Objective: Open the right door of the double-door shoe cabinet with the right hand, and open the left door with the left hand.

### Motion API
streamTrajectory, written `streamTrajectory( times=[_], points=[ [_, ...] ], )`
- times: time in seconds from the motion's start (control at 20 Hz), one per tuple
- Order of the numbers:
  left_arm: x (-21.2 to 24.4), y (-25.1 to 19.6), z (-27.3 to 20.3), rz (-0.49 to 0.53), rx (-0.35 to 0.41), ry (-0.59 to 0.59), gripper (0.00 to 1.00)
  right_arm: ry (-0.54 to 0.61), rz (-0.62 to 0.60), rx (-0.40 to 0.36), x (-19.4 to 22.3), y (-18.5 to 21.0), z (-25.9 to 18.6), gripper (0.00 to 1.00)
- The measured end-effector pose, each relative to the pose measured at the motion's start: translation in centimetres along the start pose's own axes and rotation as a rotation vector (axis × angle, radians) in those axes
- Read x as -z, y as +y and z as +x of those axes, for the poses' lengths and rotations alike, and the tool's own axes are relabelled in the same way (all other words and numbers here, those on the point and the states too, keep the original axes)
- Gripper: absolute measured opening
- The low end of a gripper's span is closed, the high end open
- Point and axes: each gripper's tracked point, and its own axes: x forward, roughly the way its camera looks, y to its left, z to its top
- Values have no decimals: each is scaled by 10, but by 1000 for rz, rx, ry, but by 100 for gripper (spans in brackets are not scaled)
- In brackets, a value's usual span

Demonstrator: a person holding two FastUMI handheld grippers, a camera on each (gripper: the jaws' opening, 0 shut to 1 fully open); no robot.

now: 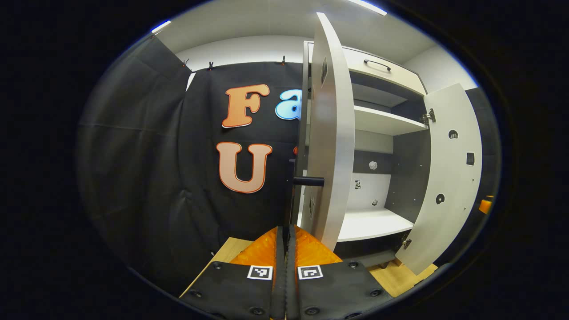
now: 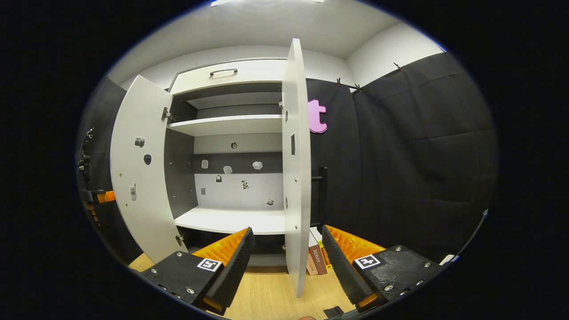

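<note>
Swinging the left door (image 1: 329, 146) wider is calling for the left gripper (image 1: 286, 231), fingers closed on its handle (image 1: 308, 181), pulling steadily while the right gripper (image 2: 286, 249), fingers spread and empty, is straddling the right door (image 2: 295, 178).

A: Cabinet doors? Left door (image 2: 138, 169) and right door (image 2: 294, 178) both off-white, small dark and grey stickers on the inner faces.
B: Inside: shelves (image 2: 231, 126) white, back panel (image 2: 240, 163) banded grey-white with a dark stripe. Drawer handle (image 2: 223, 71) black.
A: Door handle (image 1: 308, 181) black too. Floor (image 2: 266, 293) light wood grain.
B: Books (image 2: 318, 258) by the right door: brown, white, yellow spines.
</note>
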Motion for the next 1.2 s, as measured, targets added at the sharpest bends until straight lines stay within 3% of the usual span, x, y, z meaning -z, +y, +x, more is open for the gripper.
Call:
streamTrajectory(
  times=[0.35,0.8,0.95,1.05,1.2],
  points=[
    [-4,3,-11,55,20,15,7,-5,-5,-4,-7,18,0,93],
    [-27,21,-30,118,-72,-22,8,-17,-34,-23,-28,25,11,93],
    [-36,26,-37,102,-110,-44,26,-29,-42,-34,-40,27,14,93],
    [-43,30,-39,84,-135,-53,29,-39,-49,-37,-51,26,16,93],
    [-51,33,-44,80,-146,-58,43,-60,-58,-30,-69,22,17,93]
  ],
)
